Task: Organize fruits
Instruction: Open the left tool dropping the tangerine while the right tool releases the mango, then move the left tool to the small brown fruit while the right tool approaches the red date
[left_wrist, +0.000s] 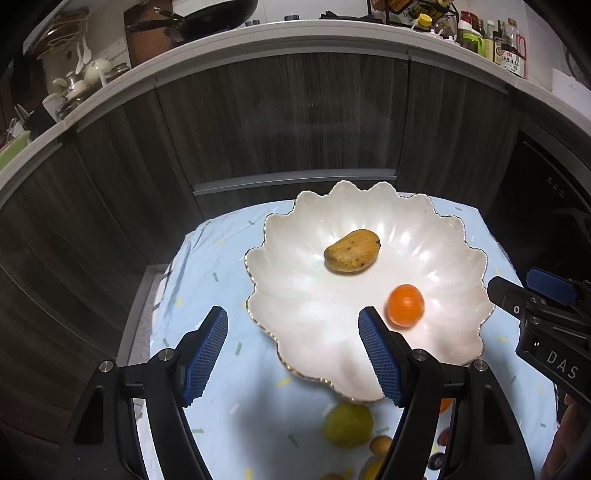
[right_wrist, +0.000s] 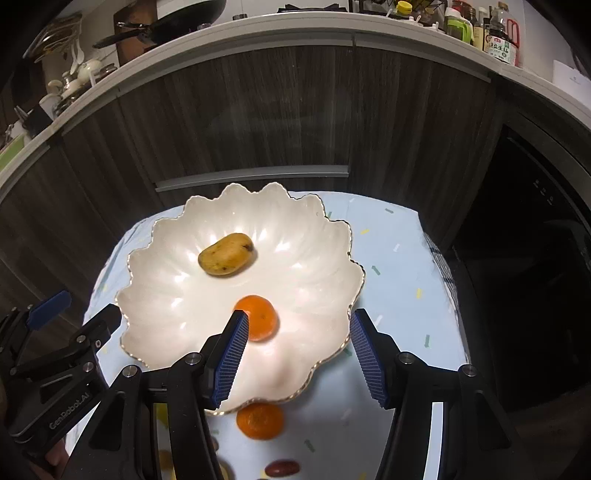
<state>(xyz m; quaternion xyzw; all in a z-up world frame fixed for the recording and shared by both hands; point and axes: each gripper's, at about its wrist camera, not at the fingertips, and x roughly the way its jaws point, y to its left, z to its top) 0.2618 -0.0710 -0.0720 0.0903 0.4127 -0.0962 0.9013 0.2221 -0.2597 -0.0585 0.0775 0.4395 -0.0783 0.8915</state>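
Both the left gripper (left_wrist: 291, 354) and right gripper (right_wrist: 299, 360) hang spread and empty; the round orange mandarin (right_wrist: 260, 421) beside the scalloped white bowl (right_wrist: 332, 280) looks soft, light; pinch its middle gently.

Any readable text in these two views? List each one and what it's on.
"DAS": white letters on the black body of the right gripper, cut off by the picture's edge.
"GenRobot.AI": on the black body of the left gripper.
Red-labelled bottle on the counter: printed characters, too small to read.
Green-labelled bottle on the counter: characters blurred, unreadable.
White card at the counter's right end: a faint mark, illegible.
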